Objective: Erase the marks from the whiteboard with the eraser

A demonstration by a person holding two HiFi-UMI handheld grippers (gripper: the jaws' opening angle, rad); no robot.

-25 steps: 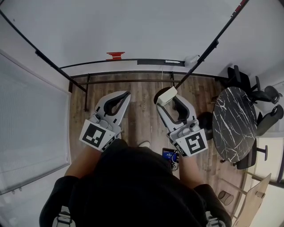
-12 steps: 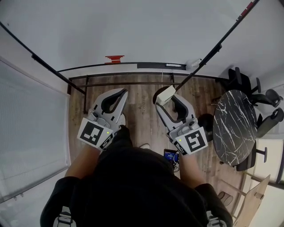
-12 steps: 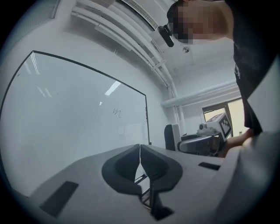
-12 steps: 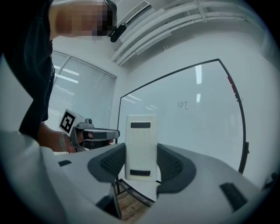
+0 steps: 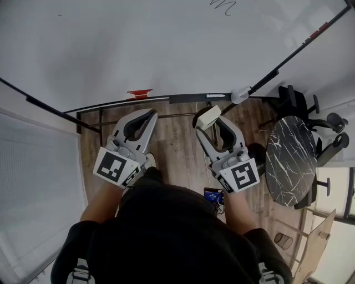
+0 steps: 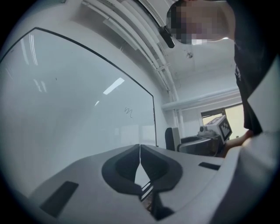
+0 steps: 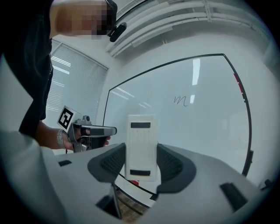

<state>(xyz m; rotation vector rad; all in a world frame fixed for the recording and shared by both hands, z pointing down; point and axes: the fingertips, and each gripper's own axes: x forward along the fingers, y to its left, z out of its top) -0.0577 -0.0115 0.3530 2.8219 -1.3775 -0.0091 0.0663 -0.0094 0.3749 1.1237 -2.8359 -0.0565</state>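
Observation:
A large whiteboard (image 5: 138,50) fills the upper head view, with a small dark scribble (image 5: 223,5) near its top edge. The same scribble (image 7: 180,101) shows in the right gripper view and the scribble (image 6: 128,112) in the left gripper view. My right gripper (image 5: 208,118) is shut on a white eraser (image 5: 209,117), held below the board; the eraser (image 7: 141,147) stands upright between the jaws. My left gripper (image 5: 148,115) is shut and holds nothing, its jaws touching in the left gripper view (image 6: 140,155).
A tray rail (image 5: 188,98) runs along the board's lower edge with a red item (image 5: 138,94) and a white object (image 5: 240,95) on it. A round black marble table (image 5: 290,162) and office chairs (image 5: 302,102) stand at the right. Window blinds (image 5: 39,183) lie at the left.
The head view has tilted upward, so more of the board and the scribble now show. Both grippers have risen slightly toward the board's lower edge.

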